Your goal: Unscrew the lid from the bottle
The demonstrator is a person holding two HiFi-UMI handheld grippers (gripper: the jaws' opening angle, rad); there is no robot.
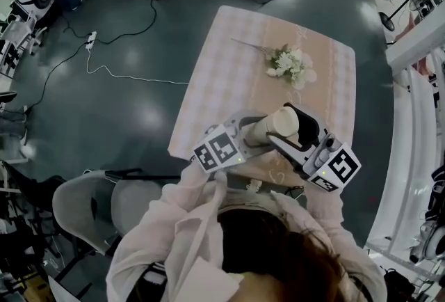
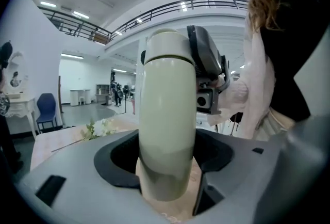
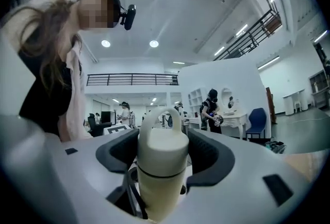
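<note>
1. Head view: in the lower middle of the frame, a cream bottle point(image 1: 264, 132) is held in the air over the near edge of the table point(image 1: 229, 64). It is roughly upright, so its lid point(image 1: 285, 122) shows as a round top. The left gripper point(image 1: 252, 133) comes in from the left and the right gripper point(image 1: 295, 132) from the lower right. They face each other, probably so that one can steady the bottle while the other turns the lid. A bunch of flowers point(image 1: 288, 64) lies well apart, higher on the table.

2. Left gripper view: the bottle point(image 2: 167, 130) fills the centre. The fingers are clamped on its lower body, low enough to leave the top free. The seam under the lid point(image 2: 166, 45) is near the top of the frame. One dark pad of the right gripper sits just beside it.

3. Right gripper view: the lid point(image 3: 162, 150), with its loop handle point(image 3: 161, 114), stands in the lower centre between the fingers. They are fairly wide, and their pads appear to press on its two sides. The grip sits above the seam, so a turn would move only the lid. The seam looks tight, so I judge the lid is still screwed on.
</note>
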